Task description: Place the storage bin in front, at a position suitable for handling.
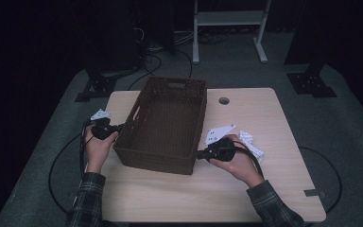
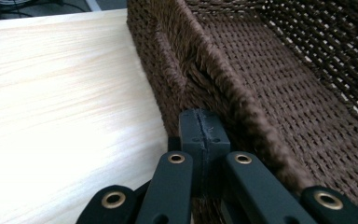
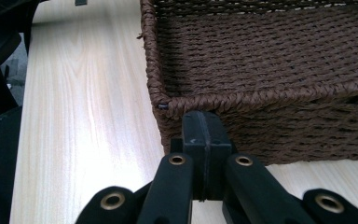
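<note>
A: Where's the basket [image 1: 163, 125]?
B: Centre of the frame, on the pale surface [image 1: 246, 189].
A: And the fingers?
B: The left gripper [image 1: 119, 127] and right gripper [image 1: 199, 153] are pressed together empty, tips against the basket's left and right walls.

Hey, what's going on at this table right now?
A person at a light wooden table holds a gripper in each hand, one on either side of an empty brown woven basket. The left gripper is shut, with its tips against the basket's left wall near the rim. The right gripper is also shut, with its tips at the basket's near right corner. Neither clamps the weave; they look set to push or square up the basket. Some white pieces lie beside the right hand.
</note>
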The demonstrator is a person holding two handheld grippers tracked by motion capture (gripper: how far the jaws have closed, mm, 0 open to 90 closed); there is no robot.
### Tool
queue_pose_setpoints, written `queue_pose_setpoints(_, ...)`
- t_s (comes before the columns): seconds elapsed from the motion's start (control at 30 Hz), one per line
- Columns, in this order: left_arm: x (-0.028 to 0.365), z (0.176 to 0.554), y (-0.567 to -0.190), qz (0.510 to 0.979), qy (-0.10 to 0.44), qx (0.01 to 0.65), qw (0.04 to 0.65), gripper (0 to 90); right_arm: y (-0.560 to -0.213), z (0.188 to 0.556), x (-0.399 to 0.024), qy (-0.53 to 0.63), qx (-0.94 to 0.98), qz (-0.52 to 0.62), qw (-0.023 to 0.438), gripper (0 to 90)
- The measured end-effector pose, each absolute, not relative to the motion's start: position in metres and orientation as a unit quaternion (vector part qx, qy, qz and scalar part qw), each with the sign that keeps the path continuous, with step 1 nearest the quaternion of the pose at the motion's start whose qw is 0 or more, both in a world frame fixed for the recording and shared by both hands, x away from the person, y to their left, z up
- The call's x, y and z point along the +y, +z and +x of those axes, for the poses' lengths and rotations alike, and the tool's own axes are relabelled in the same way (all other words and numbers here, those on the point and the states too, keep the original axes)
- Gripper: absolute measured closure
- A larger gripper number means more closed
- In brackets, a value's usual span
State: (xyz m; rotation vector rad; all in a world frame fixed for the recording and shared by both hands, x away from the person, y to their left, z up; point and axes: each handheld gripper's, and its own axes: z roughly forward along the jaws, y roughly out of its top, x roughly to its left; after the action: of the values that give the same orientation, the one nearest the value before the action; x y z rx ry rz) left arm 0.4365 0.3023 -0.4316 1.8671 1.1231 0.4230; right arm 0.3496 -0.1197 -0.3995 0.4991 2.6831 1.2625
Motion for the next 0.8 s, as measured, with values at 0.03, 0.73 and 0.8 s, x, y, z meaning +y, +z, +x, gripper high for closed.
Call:
queue_pose_setpoints(0.03,0.303,0.436,-0.431,0.755,0.174,0.455,0.440,89.6,-0.400,0.349,-0.119,0.419,0.890,0.167,0.066,90.0)
queue_pose_setpoints(0.73,0.325,0.423,-0.418,0.739,0.183,0.488,0.427,70.5,-0.447,0.324,-0.160,0.400,0.877,0.247,0.098,43.8)
queue_pose_setpoints(0.8,0.327,0.422,-0.417,0.737,0.184,0.491,0.427,67.0,-0.453,0.320,-0.164,0.395,0.878,0.252,0.103,40.5)
